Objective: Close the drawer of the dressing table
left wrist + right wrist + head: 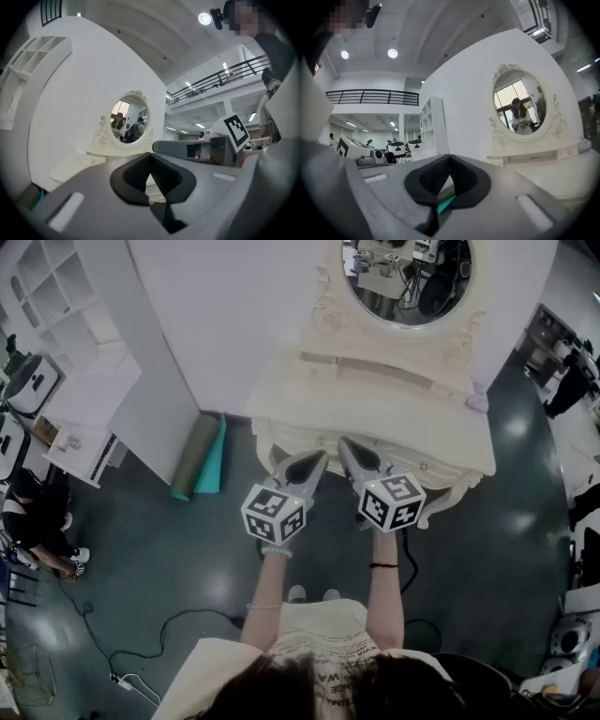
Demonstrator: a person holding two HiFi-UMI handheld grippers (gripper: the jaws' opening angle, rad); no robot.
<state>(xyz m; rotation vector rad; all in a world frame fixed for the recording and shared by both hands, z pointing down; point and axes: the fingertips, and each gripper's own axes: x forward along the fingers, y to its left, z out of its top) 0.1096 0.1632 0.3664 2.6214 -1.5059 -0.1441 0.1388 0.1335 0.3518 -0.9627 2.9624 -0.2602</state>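
Seen from above, a white shelf unit (pixel 56 287) fills the upper left of the frame. Below it, near the left edge, a person (pixel 28 521) sits on the dark floor (pixel 141 568). A rolled mat (pixel 192 457), grey and teal, lies on the floor just left of the desk.

The white dressing table (pixel 375 399) stands at upper centre, with its oval mirror (pixel 408 277) at the top edge. The person wearing the camera stands in front of it, both arms stretched forward.

The 2 grippers are held side by side and level. The left gripper (pixel 317 458) and the right gripper (pixel 347 444) both have their tips at the desk's carved front edge. The drawer cannot be told apart from that front edge in any view.

In the left gripper view, the left gripper's (pixel 150 157) jaws are pressed together with nothing between them, and the mirror (pixel 129 121) is beyond. In the right gripper view, the right gripper's (pixel 449 159) jaws are also together and empty, and the mirror (pixel 522 110) is to the upper right.
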